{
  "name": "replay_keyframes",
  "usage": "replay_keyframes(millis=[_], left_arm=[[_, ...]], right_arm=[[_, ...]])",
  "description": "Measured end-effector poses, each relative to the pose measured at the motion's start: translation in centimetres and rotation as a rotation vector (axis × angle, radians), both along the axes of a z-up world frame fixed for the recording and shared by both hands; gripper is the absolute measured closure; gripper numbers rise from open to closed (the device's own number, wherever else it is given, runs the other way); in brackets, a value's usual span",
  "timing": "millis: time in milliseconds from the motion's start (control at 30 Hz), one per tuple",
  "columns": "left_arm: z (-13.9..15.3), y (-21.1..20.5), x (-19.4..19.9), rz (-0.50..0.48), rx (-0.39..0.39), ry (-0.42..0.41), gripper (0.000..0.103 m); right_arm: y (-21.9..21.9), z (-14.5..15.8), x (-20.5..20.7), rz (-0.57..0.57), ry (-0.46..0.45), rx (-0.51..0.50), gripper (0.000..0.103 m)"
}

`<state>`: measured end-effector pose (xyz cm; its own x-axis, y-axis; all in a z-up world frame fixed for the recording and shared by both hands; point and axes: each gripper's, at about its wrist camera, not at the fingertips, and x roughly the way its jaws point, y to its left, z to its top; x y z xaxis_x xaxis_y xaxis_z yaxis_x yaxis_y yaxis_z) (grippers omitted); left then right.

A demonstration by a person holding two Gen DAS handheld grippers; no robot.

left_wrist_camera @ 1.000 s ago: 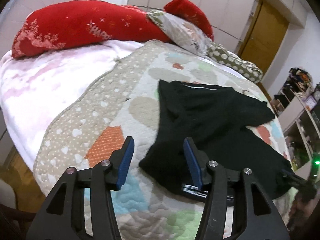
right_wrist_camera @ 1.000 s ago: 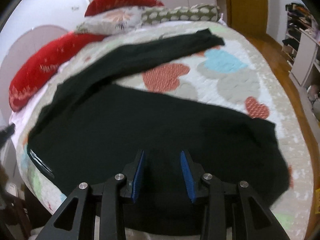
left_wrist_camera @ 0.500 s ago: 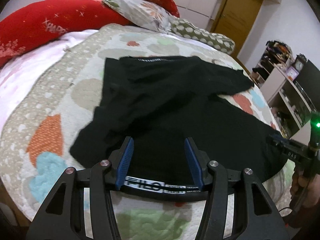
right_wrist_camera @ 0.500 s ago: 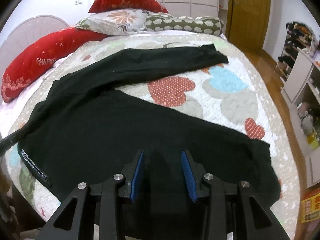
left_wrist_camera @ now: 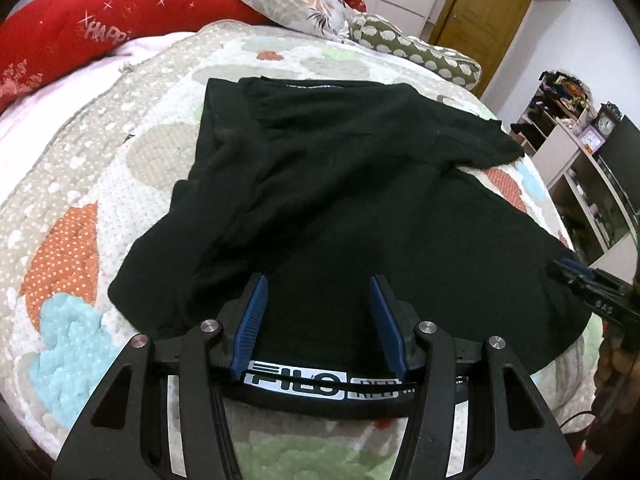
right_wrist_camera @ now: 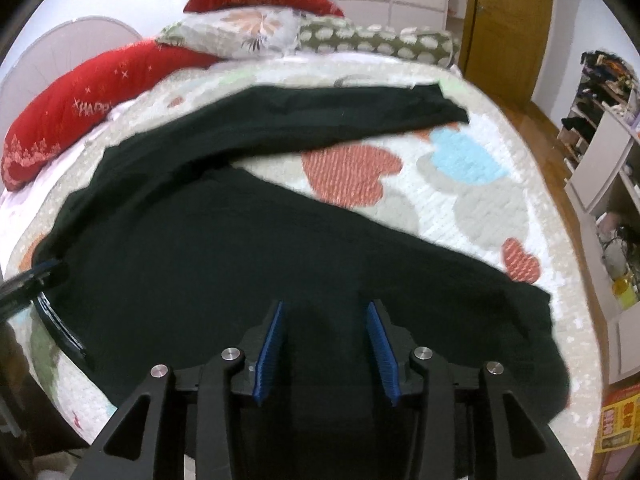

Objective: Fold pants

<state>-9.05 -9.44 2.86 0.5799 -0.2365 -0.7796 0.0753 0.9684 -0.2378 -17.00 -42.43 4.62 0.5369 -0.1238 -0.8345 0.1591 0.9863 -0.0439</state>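
Between your left gripper's (left_wrist_camera: pixel 316 320) wide-open, empty jaws lies the printed waistband (left_wrist_camera: pixel 320 384) of the black pants (left_wrist_camera: pixel 340 200), spread on the quilt (left_wrist_camera: pixel 72 200). Your right gripper (right_wrist_camera: pixel 326 350), equally open and empty, hovers over the near leg. Soft, light knit: pinch waistband and hem (right_wrist_camera: pixel 444 100), judging by the limp drape.

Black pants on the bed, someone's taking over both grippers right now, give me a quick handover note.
Left gripper: open, over the waistband at the bed's near edge, gripping nothing.
Right gripper: open, above the near leg, gripping nothing.
Black pants: spread on the quilt, legs splayed in a V, far leg toward the pillows.
Done: laid out only.
Left: bring one leg over the other, then fold lengthwise.
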Motion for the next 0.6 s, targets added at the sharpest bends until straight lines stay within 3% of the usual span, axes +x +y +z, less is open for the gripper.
replay_keyframes(millis=[67,200,233,267,333,400,533,600], left_arm=[[0.6,0.3,0.3,-0.012,-0.017,0.003,0.051],[2.8,1.9,1.9,-0.019,-0.051,-0.038,0.05],[3.4,2.5,2.6,-0.011,-0.059,-0.049,0.044],[4.0,3.4,3.7,0.006,-0.063,-0.056,0.026],[4.7,4.5,5.5,0.017,-0.084,-0.072,0.017],[5.0,5.8,8.1,0.029,-0.102,-0.077,0.017],[3.5,7.7,13.4,0.05,-0.084,0.001,0.017],[2.6,8.5,15.5,0.065,-0.049,0.022,0.017]], right_arm=[[-0.3,-0.8,0.4,0.011,0.031,0.016,0.061],[-1.1,1.4,2.1,0.057,-0.007,0.058,0.059],[-1.1,2.1,3.0,0.073,-0.018,0.048,0.058],[-0.9,3.1,4.5,0.105,-0.036,0.03,0.056],[-0.6,4.2,7.1,0.156,-0.072,0.034,0.055],[-0.4,4.9,11.4,0.2,-0.102,0.062,0.053],[0.6,4.8,18.6,0.255,-0.105,0.072,0.045],[1.1,4.6,22.2,0.298,-0.121,0.07,0.035]])
